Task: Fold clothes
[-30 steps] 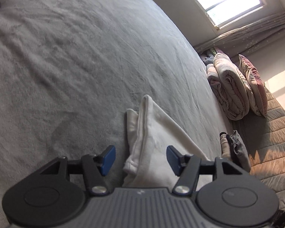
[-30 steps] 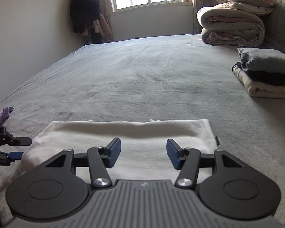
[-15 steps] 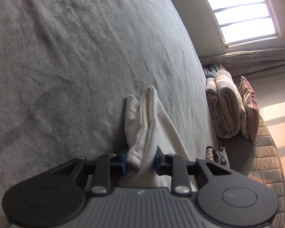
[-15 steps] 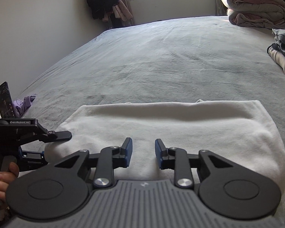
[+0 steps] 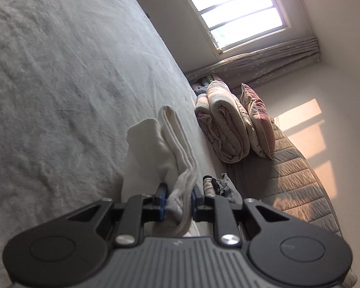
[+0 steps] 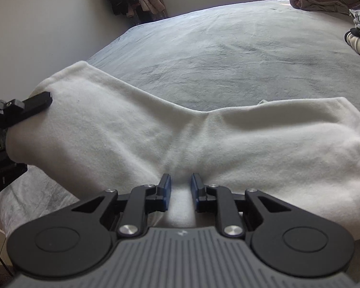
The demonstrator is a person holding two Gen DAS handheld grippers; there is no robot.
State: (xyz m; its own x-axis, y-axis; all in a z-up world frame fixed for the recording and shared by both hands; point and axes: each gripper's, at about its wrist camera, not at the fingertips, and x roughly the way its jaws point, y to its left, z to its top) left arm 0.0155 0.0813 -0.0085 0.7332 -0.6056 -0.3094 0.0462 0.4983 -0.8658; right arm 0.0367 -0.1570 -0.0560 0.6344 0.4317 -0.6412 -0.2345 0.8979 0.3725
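Left wrist view: the left gripper [image 5: 178, 200], wide apart a second ago, has just been closing and now pinches the bunched end of the white garment [image 5: 165, 141]. That end has come up off the grey bed [image 5: 60, 72]; half a second ago it lay flat.

Right wrist view: the right gripper [image 6: 181, 189] has likewise been closing and now grips the garment's near edge at mid-length, cloth puckered between the pads. The left end, held by the other gripper [image 6: 24, 106], stands raised. Judgement: both grasps secured; the crosswise fold is beginning.
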